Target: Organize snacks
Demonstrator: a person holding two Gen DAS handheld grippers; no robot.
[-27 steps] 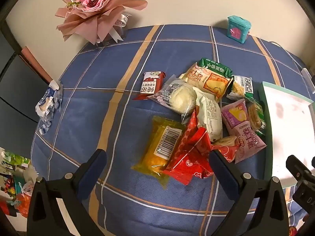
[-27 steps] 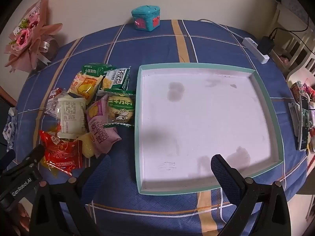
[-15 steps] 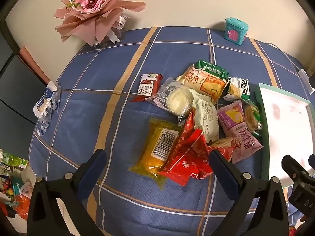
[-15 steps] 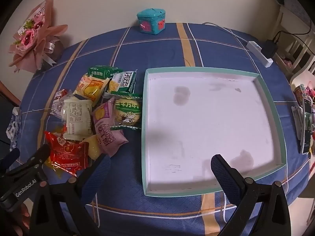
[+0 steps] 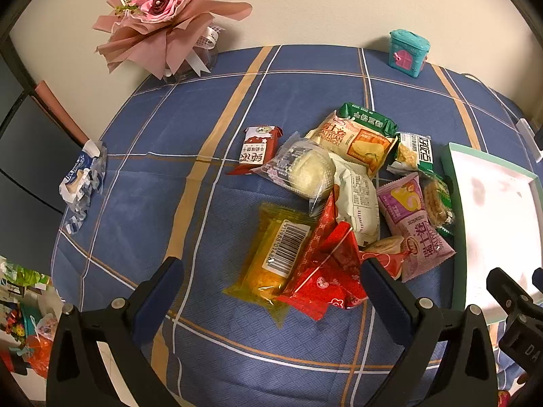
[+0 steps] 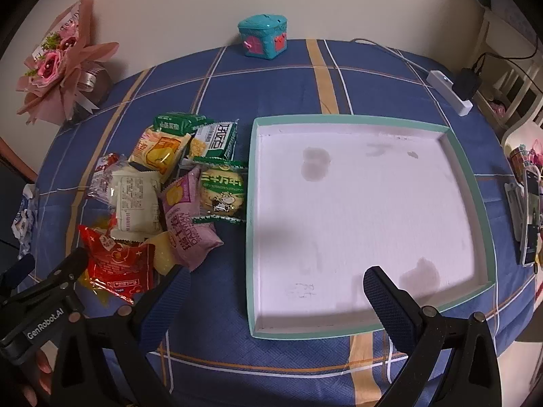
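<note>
A heap of wrapped snacks lies on the blue checked tablecloth [image 5: 190,129]: a yellow packet [image 5: 276,254], red packets [image 5: 325,264], a purple packet [image 5: 412,224], a clear-wrapped bun [image 5: 305,169] and a dark red bar [image 5: 256,149]. To their right sits a white tray with a teal rim [image 6: 470,176], with nothing in it. My left gripper [image 5: 271,281] hovers open above the near edge of the heap. My right gripper [image 6: 275,285] hangs open over the tray's near left corner. From the right wrist view the same heap shows at left, with the purple packet [image 6: 185,213] and a green biscuit packet [image 6: 222,191].
A pink flower bouquet [image 5: 163,17] and a teal toy box [image 5: 409,52] stand at the table's far edge. A crumpled blue-white wrapper [image 5: 81,179] lies at the left edge. A white power strip [image 6: 448,90] and a phone [image 6: 531,217] are at the right.
Both views have drawn back a little: the snacks and tray sit slightly farther and lower in the pictures. Both grippers stay open; no snack has moved.
</note>
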